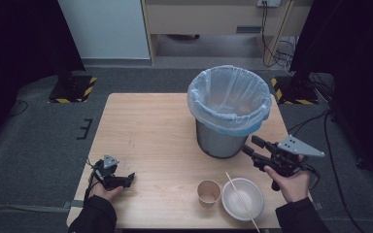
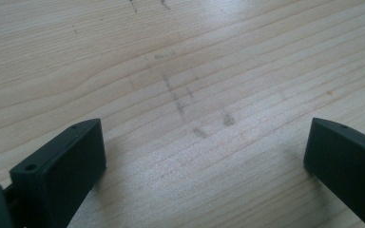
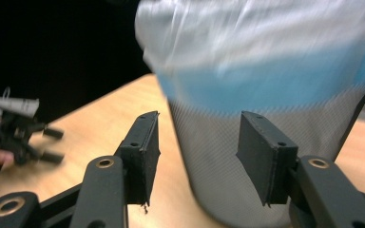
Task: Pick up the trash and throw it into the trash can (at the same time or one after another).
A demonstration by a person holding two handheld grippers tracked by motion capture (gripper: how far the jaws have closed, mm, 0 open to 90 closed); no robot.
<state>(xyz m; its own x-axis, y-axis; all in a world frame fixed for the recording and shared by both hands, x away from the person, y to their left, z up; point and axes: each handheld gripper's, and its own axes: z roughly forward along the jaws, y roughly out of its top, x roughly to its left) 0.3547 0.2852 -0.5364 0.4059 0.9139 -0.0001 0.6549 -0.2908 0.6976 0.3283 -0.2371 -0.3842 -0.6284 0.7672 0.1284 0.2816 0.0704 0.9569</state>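
A metal mesh bin [image 1: 219,141] lined with a pale blue bag [image 1: 229,97] stands at the back right of the wooden table [image 1: 150,126]. My right gripper [image 1: 250,144] hovers just right of the bin, jaws apart and aimed at its wall. In the right gripper view the open right gripper [image 3: 198,118] holds nothing, with the bin [image 3: 218,166] close behind it. Near the front edge sit a paper cup [image 1: 209,191] and a white bowl [image 1: 235,194] with a thin wooden stick [image 1: 243,201] lying across it. My left gripper [image 1: 128,178] rests at the front left, and the left gripper [image 2: 203,128] is open over bare wood.
The other hand's gripper [image 3: 19,128] shows far off at the left of the right gripper view. Striped yellow-black stand bases [image 1: 73,90] sit on the floor beyond the table's back corners. Cables [image 1: 320,121] run along the floor at the right.
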